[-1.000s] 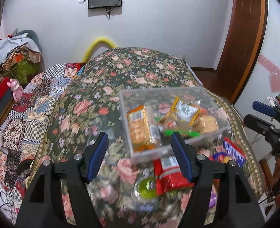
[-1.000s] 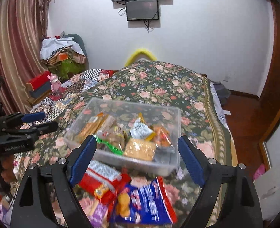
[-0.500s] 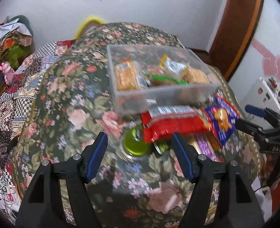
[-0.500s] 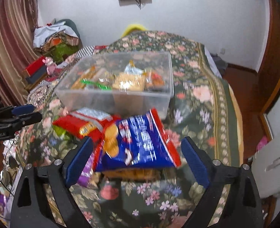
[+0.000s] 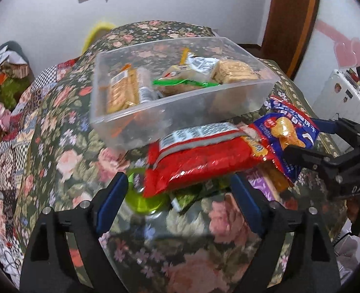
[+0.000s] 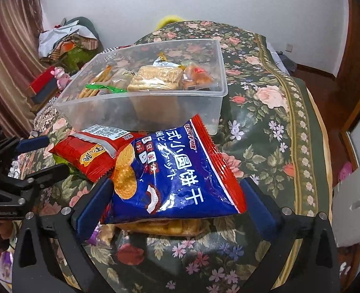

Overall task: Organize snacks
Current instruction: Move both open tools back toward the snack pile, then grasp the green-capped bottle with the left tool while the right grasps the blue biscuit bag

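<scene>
Since a second ago we have brought both tools down toward the loose packets in front of the clear plastic bin point(image 6: 140, 102) on the flowered bedspread point(image 6: 272, 127). The right tool point(image 6: 175, 202) is spread around the blue biscuit bag point(image 6: 175, 183); the left tool point(image 5: 180, 200) is spread before the red snack packet point(image 5: 199, 163). Both bags look light, crinkly and slippery, with fragile contents, so we would pinch a sealed edge.

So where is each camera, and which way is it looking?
Left wrist: rides the left tool, facing the red foil snack packet; its own open fingers show.
Right wrist: rides the right tool, facing the blue biscuit bag; its own open fingers show.
Both see the clear plastic box and each other's tool.
</scene>
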`<state>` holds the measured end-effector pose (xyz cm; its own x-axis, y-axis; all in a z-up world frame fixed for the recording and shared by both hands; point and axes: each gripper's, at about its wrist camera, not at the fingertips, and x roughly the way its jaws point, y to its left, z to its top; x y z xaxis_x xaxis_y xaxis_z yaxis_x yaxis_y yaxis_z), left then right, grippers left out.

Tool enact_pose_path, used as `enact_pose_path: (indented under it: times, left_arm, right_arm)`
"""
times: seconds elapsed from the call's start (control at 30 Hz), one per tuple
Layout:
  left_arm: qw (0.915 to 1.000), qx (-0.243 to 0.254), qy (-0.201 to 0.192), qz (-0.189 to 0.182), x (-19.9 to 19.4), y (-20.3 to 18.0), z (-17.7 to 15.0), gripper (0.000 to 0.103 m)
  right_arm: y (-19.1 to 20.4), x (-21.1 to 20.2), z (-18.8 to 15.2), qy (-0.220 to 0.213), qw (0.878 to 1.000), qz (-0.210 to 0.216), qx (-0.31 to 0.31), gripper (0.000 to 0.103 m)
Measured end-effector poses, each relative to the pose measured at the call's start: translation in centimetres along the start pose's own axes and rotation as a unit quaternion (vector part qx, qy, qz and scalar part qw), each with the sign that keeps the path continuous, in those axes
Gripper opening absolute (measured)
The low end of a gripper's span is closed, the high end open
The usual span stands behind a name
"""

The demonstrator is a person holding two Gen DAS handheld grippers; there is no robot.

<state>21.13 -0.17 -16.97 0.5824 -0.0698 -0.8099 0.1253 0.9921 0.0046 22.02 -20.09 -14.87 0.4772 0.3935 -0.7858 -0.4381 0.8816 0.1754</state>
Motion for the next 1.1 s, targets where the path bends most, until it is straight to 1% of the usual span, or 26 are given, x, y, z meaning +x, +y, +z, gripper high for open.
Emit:
enact_pose_path:
  times: [0.1,0.2,0.27,0.33,0.47,0.5,0.53,0.57,0.6,0.63,0.67,0.7,0.73,0.83,0.93,1.03,1.1]
  left_arm:
    - [0.9999,0.010,0.003,-0.002,1.0,-0.8,0.6,0.091]
    - [0.9998,0.017,0.011,-0.002,2.0,-1.4,1.2,0.091]
    - [0.9997,0.022,0.012,0.006,2.6,-1.7,1.3,0.092]
    - [0.9996,0.024,0.006,0.012,3.0,-1.9,1.6,0.092]
    - [0.9995,0.024,-0.015,0.012,3.0,-1.7,1.9,0.091]
    - [0.9994,0.024,-0.020,0.013,3.0,-1.7,1.9,0.089]
    - [0.9993,0.024,-0.027,0.014,2.9,-1.6,1.9,0.082]
    - [0.9990,0.025,-0.033,0.015,2.8,-1.6,1.9,0.079]
    - [0.9989,0.026,-0.035,0.015,2.8,-1.6,1.9,0.073]
    - [0.9988,0.027,-0.037,0.014,2.7,-1.6,1.8,0.062]
    - [0.9989,0.028,-0.038,0.011,2.7,-1.5,1.8,0.055]
    - [0.9990,0.026,-0.035,0.008,2.8,-1.4,1.8,0.040]
    - [0.9993,0.023,-0.031,0.004,2.9,-1.2,1.8,0.029]
    - [0.9995,0.007,-0.028,-0.013,3.1,-0.6,1.8,0.015]
    - [0.9994,0.002,-0.032,-0.016,2.7,-0.1,1.5,0.005]
    - [0.9990,-0.006,-0.041,-0.017,1.8,0.4,1.2,0.000]
    - [0.9985,-0.011,-0.052,-0.016,0.8,0.8,1.1,0.000]
  right_arm:
    - [-0.2,0.1,0.0,-0.004,1.000,0.008,0.001,0.102]
    - [-0.6,0.1,-0.1,-0.008,1.000,0.014,0.007,0.102]
    - [-0.8,0.2,-0.2,-0.010,1.000,0.018,0.009,0.101]
    - [-0.8,0.1,-0.3,-0.012,1.000,0.023,0.007,0.098]
    - [-0.7,0.1,-0.5,-0.018,0.999,0.027,0.004,0.095]
    - [-0.7,0.1,-0.5,-0.020,0.999,0.028,0.004,0.094]
    - [-0.7,0.0,-0.5,-0.021,0.999,0.029,0.004,0.092]
    - [-0.7,0.0,-0.5,-0.022,0.999,0.032,0.004,0.091]
    - [-0.8,0.0,-0.4,-0.023,0.999,0.034,0.006,0.089]
    - [-0.9,0.0,-0.4,-0.026,0.999,0.036,0.009,0.086]
    - [-1.0,0.0,-0.3,-0.026,0.999,0.039,0.010,0.085]
    - [-1.0,0.0,-0.2,-0.026,0.999,0.042,0.011,0.083]
    - [-1.0,0.0,-0.2,-0.027,0.999,0.044,0.014,0.083]
    - [-0.9,0.0,-0.2,-0.029,0.998,0.044,0.015,0.079]
    - [-0.9,-0.1,-0.2,-0.031,0.998,0.047,0.016,0.076]
    - [-1.0,-0.2,-0.2,-0.033,0.998,0.050,0.017,0.074]
    - [-0.9,-0.4,-0.2,-0.034,0.998,0.051,0.016,0.073]
